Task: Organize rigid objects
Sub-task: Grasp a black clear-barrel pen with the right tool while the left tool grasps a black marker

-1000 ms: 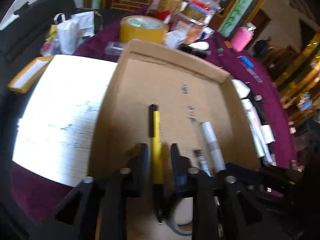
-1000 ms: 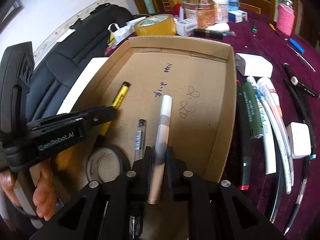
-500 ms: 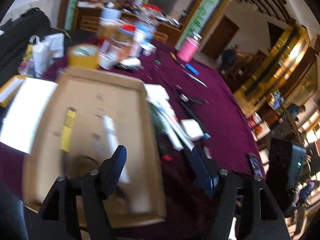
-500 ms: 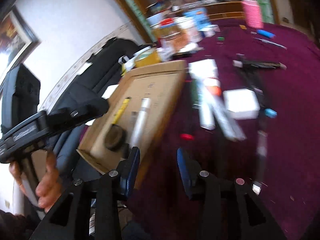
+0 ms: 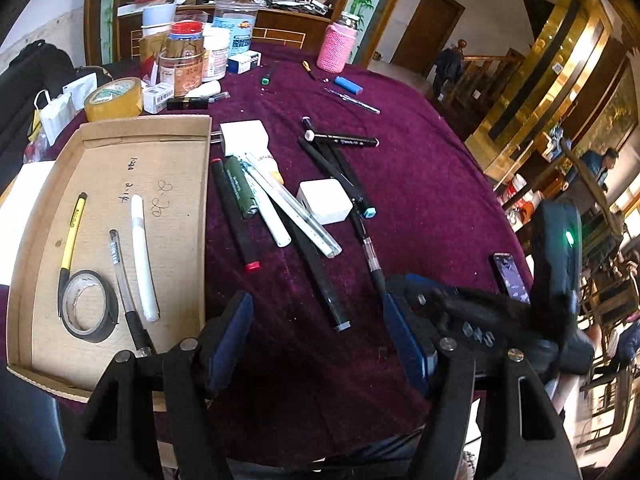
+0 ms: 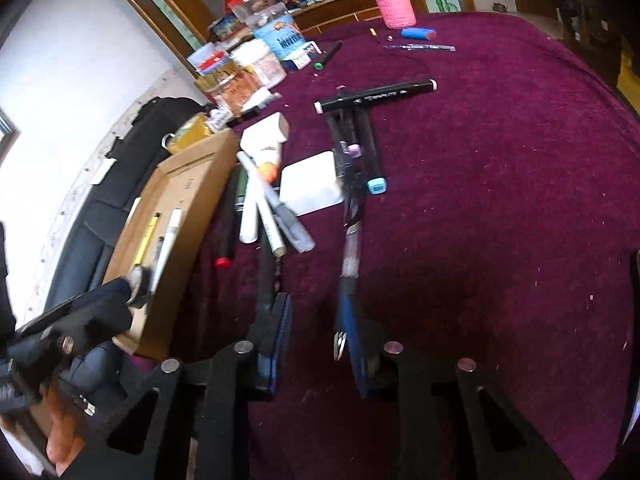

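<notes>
A cardboard tray (image 5: 168, 208) on the left holds a yellow pen (image 5: 74, 232), a clear pen (image 5: 120, 272), a white marker (image 5: 142, 256) and a black tape roll (image 5: 90, 306). Right of it, on the purple cloth, lie a red-tipped marker (image 5: 234, 216), a green marker (image 5: 240, 188), white tubes (image 5: 272, 208), a white charger (image 5: 325, 200) and a long black pen (image 5: 320, 276). My left gripper (image 5: 316, 320) stands open above that pen's near end. My right gripper (image 6: 314, 320) is closing on nothing but cloth, with a clear-barrelled pen (image 6: 351, 240) running to its right finger.
Jars, boxes and a yellow tape roll (image 5: 114, 100) crowd the table's far left. A pink bottle (image 5: 334, 50), a blue lighter (image 5: 348, 85) and a black marker (image 6: 376, 96) lie farther back. A dark flat item (image 5: 510, 276) sits by the right edge. A hand (image 6: 60, 452) holds the left gripper.
Both grippers let go of the yellow pen and the white marker, which stay in the tray, and swung right over the cloth. The left jaws opened wide; the right opened, then narrowed.
</notes>
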Tool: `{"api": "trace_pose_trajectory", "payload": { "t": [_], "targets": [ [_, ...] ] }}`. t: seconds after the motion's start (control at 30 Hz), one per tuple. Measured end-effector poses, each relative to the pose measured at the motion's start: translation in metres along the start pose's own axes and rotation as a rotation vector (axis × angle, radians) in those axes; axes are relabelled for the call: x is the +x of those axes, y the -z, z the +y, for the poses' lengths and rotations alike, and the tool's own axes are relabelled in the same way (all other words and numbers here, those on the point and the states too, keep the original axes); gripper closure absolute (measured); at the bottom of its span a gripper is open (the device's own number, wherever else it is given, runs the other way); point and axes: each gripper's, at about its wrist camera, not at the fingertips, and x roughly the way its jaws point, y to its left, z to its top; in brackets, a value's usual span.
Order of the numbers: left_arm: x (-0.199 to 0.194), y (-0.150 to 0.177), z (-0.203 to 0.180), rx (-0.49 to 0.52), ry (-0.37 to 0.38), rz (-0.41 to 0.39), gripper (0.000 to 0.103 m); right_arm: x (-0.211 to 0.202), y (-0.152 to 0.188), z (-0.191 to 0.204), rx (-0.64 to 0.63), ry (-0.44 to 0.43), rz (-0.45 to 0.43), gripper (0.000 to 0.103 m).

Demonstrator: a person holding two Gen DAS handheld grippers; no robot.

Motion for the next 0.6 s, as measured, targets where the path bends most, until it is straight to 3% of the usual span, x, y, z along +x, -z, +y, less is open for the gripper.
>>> {"api": "trace_pose_trajectory", "payload": {
  "t": [0.13,0.3,0.43,0.6],
  "targets": [
    [0.006,0.003,0.0,0.001,-0.009,0.022,0.036,0.015,-0.018,0.003,-0.012,0.047,0.013,0.082],
    [0.018,0.005,0.004,-0.005,-0.023,0.056,0.036,0.04,-0.027,0.005,-0.052,0.177,0.043,0.087],
    [0.028,0.002,0.002,-0.003,-0.014,0.077,0.037,0.039,-0.015,0.005,-0.096,0.186,0.035,0.091],
    [0.046,-0.003,-0.009,0.024,0.003,0.11,0.038,0.02,0.007,-0.006,-0.074,0.13,0.063,0.093]
  ]
}}
